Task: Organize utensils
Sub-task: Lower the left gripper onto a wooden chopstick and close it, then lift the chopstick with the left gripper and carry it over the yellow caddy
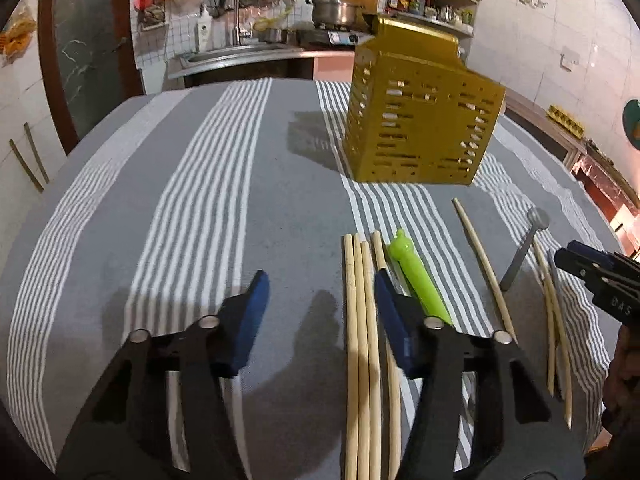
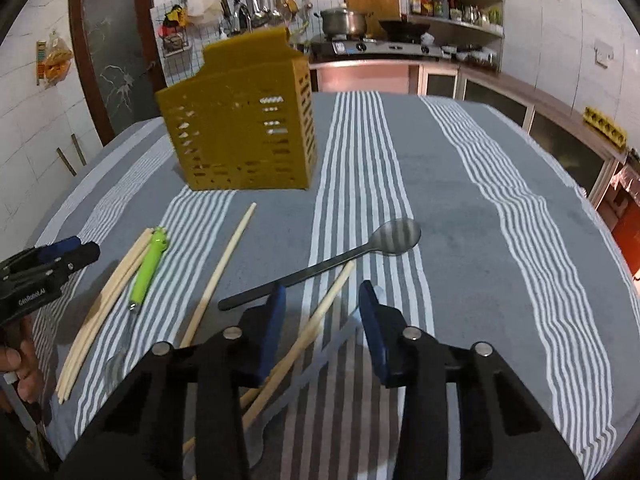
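Slotted yellow caddy (image 2: 240,128) — slim wooden chopsticks (image 1: 362,340)

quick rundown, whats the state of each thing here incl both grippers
left gripper: open, empty, above the cloth
right gripper: open, empty, above a chopstick
yellow caddy: upright on the striped cloth; contents hidden
metal spoon: flat, bowl up, handle over a chopstick
green-handled utensil: lying flat beside the chopstick bundle
chopstick bundle: flat, side by side
single chopstick: flat, apart from the rest
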A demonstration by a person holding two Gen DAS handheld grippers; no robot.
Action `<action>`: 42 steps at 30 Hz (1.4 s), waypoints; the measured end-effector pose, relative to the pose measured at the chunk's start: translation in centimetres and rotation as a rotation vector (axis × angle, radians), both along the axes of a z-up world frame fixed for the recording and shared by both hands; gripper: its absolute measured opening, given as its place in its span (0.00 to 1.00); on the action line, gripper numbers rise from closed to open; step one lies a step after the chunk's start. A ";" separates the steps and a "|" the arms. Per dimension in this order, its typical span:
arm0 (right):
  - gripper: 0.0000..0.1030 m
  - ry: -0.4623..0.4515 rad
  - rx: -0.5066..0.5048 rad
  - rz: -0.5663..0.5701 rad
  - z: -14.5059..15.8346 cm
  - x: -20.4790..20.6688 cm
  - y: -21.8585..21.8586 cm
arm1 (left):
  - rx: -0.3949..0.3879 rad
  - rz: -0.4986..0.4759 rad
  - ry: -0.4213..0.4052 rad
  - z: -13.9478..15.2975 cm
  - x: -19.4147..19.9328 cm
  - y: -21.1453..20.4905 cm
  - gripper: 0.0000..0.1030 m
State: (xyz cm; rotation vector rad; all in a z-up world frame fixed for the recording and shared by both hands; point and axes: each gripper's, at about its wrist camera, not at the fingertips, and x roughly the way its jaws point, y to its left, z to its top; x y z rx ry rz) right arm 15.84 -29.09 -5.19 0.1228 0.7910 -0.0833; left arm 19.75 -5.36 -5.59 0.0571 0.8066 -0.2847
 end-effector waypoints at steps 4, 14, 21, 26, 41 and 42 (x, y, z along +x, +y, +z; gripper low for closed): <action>0.31 0.042 -0.001 -0.004 -1.0 1.5 0.0 | 0.011 -0.017 0.048 -1.0 1.3 -0.7 0.41; 0.31 0.093 -0.014 0.008 -2.0 2.5 0.1 | 0.056 -0.035 0.094 -2.3 3.0 -1.2 0.36; 0.24 0.127 -0.011 -0.006 -2.5 3.0 -0.2 | 0.089 -0.062 0.110 -3.2 3.7 -2.2 0.35; 0.20 0.146 0.011 -0.002 -2.7 3.7 -0.3 | 0.113 -0.072 0.114 -3.3 4.7 -2.8 0.35; 0.08 0.164 0.019 -0.013 -2.3 4.7 -0.6 | 0.072 -0.058 0.155 -2.7 6.1 -2.0 0.05; 0.08 0.162 0.024 -0.012 -2.1 4.5 -0.7 | 0.058 -0.058 0.161 -2.7 6.0 -1.8 0.04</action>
